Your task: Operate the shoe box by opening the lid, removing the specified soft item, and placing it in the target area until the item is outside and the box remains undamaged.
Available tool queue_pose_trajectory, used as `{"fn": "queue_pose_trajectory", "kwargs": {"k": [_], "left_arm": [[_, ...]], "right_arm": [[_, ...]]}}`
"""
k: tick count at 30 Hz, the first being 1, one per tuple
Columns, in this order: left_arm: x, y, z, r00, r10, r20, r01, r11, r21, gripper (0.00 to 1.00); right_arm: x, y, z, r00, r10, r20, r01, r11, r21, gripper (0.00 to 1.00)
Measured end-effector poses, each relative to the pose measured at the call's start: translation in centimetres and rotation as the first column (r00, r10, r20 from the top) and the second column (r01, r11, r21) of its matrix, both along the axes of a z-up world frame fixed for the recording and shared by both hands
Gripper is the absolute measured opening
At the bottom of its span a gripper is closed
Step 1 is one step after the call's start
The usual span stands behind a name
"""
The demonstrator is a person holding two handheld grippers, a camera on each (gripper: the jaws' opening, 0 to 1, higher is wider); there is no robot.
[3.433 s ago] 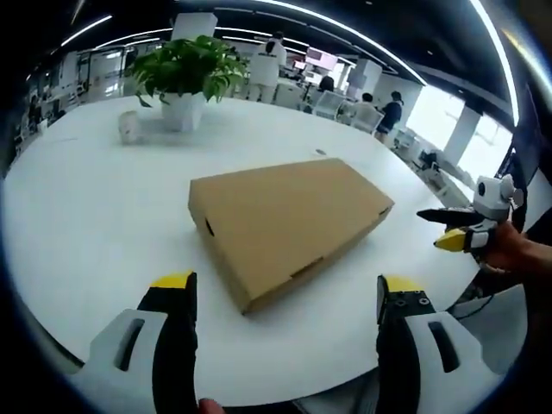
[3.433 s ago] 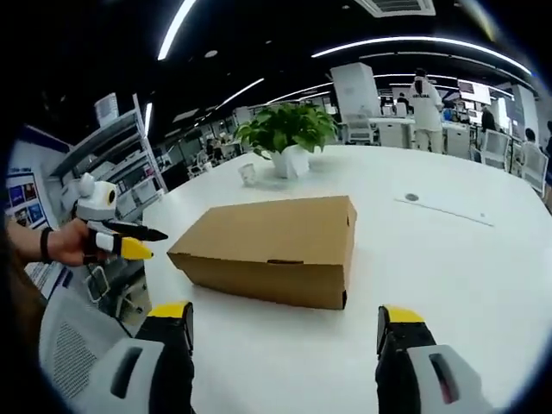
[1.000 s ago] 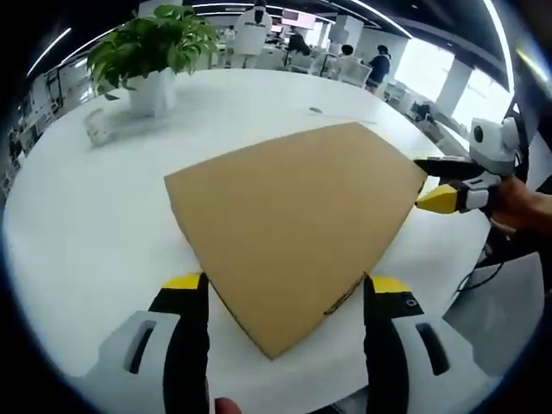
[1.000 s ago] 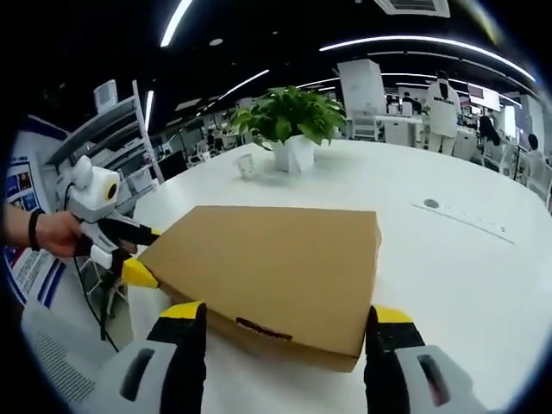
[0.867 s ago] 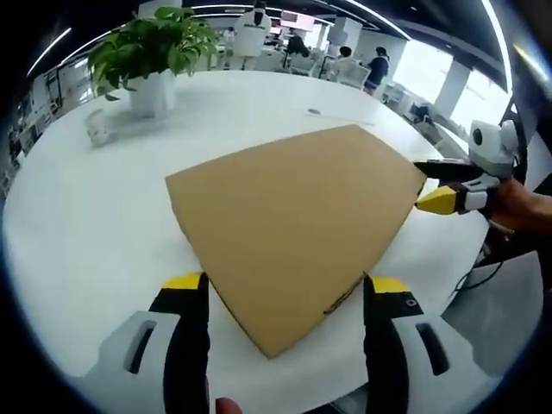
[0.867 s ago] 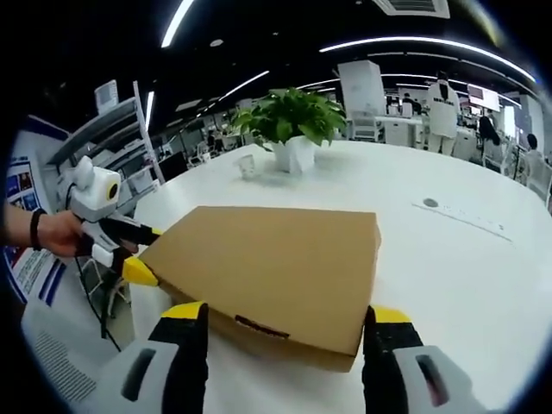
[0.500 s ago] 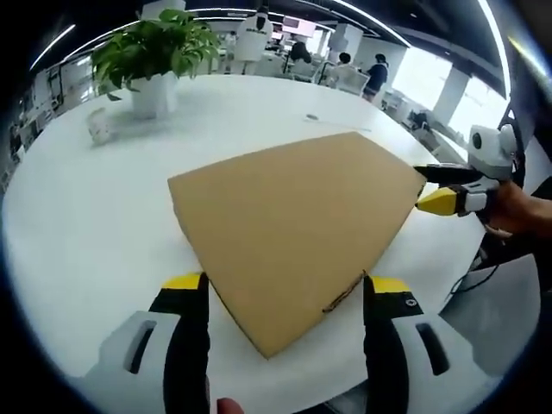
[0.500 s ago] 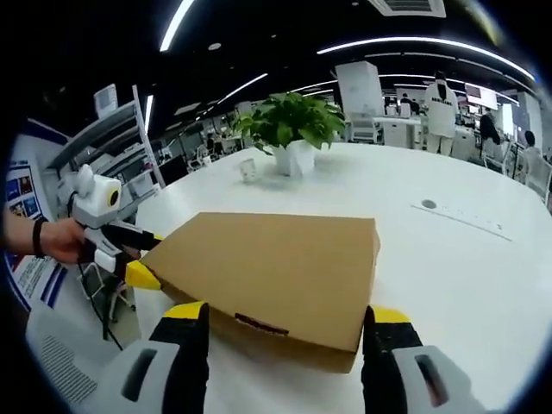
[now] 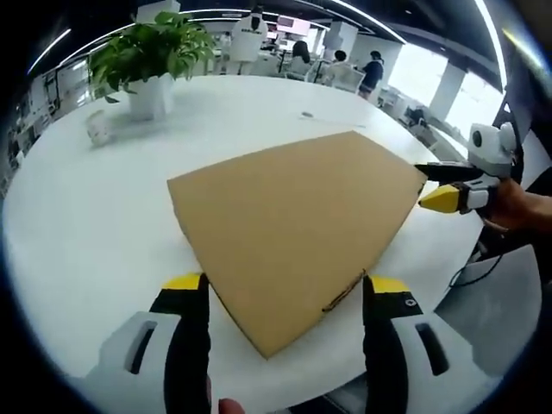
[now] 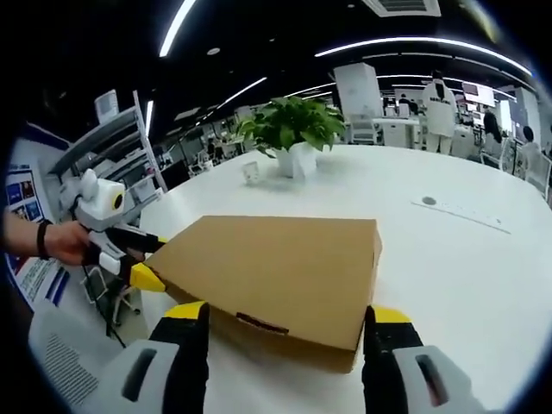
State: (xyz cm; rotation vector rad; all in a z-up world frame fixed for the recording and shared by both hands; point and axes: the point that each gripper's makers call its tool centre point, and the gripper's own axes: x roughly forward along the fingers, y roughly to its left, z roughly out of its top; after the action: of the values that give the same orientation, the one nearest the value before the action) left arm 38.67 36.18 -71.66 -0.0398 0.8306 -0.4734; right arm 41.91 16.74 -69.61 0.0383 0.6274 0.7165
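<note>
my 2 grippers, left gripper point(image 9: 282, 289) and right gripper point(image 10: 283, 315), gape wide, holding nothing, straddling the shoe box point(image 9: 289, 220); squeezing could crush its closed lid.

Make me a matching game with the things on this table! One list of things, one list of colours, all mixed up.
Things:
1. shoe box
2. plant leaves
3. plant pot
4. left gripper jaw tips

Colours:
A. white
B. yellow
C. brown
D. green

Pairs: 1-C, 2-D, 3-A, 4-B
</note>
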Motion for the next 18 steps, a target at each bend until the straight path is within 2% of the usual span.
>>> {"fn": "queue_pose_trajectory", "kwargs": {"k": [11, 18], "left_arm": [[-2.1, 0.2, 0.2, 1.000, 0.000, -0.005, 0.000, 1.000, -0.011, 0.69], [-2.5, 0.2, 0.4, 1.000, -0.001, -0.002, 0.000, 1.000, -0.018, 0.70]], "right_arm": [[-2.2, 0.2, 0.0, 1.000, 0.010, 0.006, -0.010, 1.000, 0.009, 0.72], [-2.1, -0.5, -0.2, 0.999, 0.029, 0.026, -0.029, 0.999, -0.017, 0.66]]}}
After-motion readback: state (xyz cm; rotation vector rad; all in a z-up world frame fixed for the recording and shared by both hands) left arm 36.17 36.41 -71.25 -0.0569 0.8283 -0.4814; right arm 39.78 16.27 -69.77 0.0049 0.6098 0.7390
